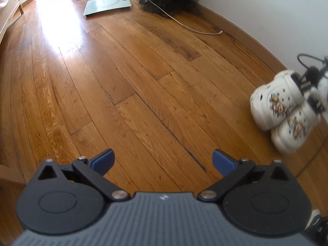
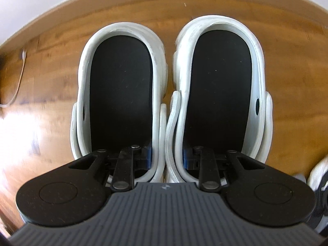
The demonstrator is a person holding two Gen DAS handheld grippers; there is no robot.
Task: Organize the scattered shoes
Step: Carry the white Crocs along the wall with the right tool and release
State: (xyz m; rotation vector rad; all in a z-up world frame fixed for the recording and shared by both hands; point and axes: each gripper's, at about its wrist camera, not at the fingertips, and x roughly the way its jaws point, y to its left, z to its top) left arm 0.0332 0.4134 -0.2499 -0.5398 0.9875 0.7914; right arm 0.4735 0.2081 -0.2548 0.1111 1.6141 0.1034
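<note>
A worn wooden plank floor (image 1: 127, 78) fills the frame, glaring with daylight at upper left. A white wall (image 1: 266, 10) with wooden skirting (image 1: 235, 32) runs along the upper right; pale furniture (image 1: 10, 14) edges the far left

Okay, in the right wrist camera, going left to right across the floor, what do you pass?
White cable → left white clog → right white clog, the two clogs side by side with their inner walls pinched together by the right gripper, one of its fingers inside each.
</note>
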